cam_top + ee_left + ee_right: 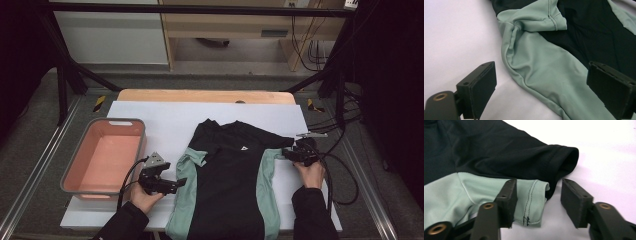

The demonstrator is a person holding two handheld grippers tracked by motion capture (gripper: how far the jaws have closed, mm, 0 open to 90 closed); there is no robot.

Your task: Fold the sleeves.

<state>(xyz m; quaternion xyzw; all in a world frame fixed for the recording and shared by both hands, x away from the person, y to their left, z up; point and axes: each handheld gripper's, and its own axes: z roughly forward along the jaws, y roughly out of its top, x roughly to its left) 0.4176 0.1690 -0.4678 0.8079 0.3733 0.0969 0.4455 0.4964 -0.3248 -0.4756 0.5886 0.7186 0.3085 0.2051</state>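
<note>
The shirt [227,180] is light, soft and slippery; take its sleeve hems. Both grippers, left [181,182] and right [286,154], have fingers apart, not yet pressing on cloth.

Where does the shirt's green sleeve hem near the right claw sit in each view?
High view: green sleeve hem right of centre, beside the right claw.
Left gripper view: not identifiable.
Right gripper view: bottom centre, between the jaws.
Shared landmark: black shirt on the white sheet.

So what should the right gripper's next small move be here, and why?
Probably finish closing the right gripper on the green sleeve hem: the hem lies between its half-open jaws, not yet pinched, on the shirt.
</note>
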